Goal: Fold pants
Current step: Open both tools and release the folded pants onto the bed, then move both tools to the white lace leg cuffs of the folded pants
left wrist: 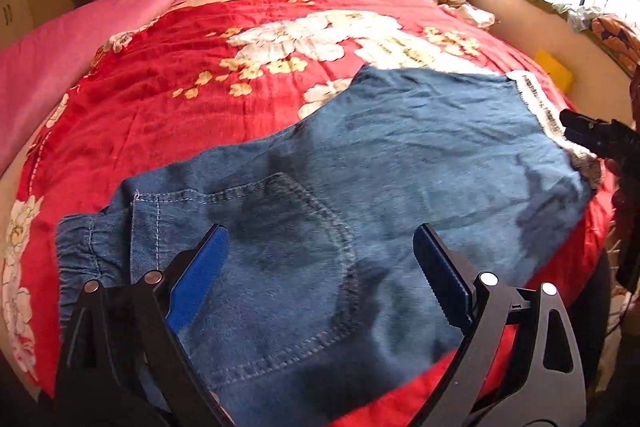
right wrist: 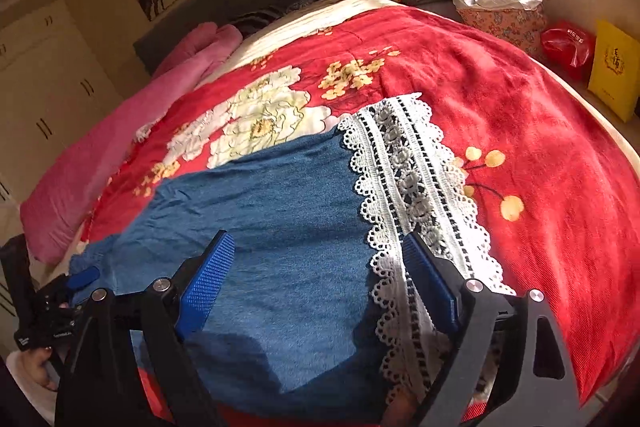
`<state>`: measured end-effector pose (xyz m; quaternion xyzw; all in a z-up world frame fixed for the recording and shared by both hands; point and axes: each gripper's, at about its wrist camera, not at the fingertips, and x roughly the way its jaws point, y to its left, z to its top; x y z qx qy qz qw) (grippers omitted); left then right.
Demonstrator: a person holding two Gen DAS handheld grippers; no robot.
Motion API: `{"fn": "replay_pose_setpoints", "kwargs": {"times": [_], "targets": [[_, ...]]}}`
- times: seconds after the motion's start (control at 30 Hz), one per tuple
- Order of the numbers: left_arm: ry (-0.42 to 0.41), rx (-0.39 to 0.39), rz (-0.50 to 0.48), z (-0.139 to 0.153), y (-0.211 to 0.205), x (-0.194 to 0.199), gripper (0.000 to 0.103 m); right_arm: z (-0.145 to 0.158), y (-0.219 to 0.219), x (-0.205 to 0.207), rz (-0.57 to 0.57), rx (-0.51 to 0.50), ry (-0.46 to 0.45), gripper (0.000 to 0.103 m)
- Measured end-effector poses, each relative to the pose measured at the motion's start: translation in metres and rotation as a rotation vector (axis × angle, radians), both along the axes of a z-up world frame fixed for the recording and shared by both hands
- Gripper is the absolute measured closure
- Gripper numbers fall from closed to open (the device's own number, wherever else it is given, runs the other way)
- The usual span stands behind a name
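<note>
left wrist view is showing the left gripper (left wrist: 320,251) spread wide over blue pants (left wrist: 360,163); the right gripper (right wrist: 320,259) is gaping too, pinching nothing.

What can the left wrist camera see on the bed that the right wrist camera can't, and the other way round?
Only the left wrist view shows the pants' back pocket and gathered waistband. Only the right wrist view shows the yellow bag, the red bag and the lace hem up close. Both share the blue denim pants, the red flowered blanket, the pink quilt and an open tool over the denim: left tool, right tool.
</note>
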<state>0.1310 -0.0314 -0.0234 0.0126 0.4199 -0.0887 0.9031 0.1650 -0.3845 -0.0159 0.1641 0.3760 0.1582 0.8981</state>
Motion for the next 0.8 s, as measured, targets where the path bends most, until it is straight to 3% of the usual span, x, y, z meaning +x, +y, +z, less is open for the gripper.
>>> {"fn": "replay_pose_setpoints", "kwargs": {"times": [0.07, 0.33, 0.8], "targets": [[-0.030, -0.041, -0.013, 0.018, -0.006, -0.004, 0.011, 0.011, -0.012, -0.015, -0.034, 0.001, -0.031, 0.014], [-0.081, -0.046, -0.135, 0.057, -0.060, 0.020, 0.010, 0.023, -0.052, -0.056, -0.143, -0.040, -0.053, 0.010], [-0.077, 0.005, -0.319, 0.071, -0.151, 0.070, 0.010, -0.004, -0.068, -0.068, -0.171, 0.017, 0.004, 0.010]]}}
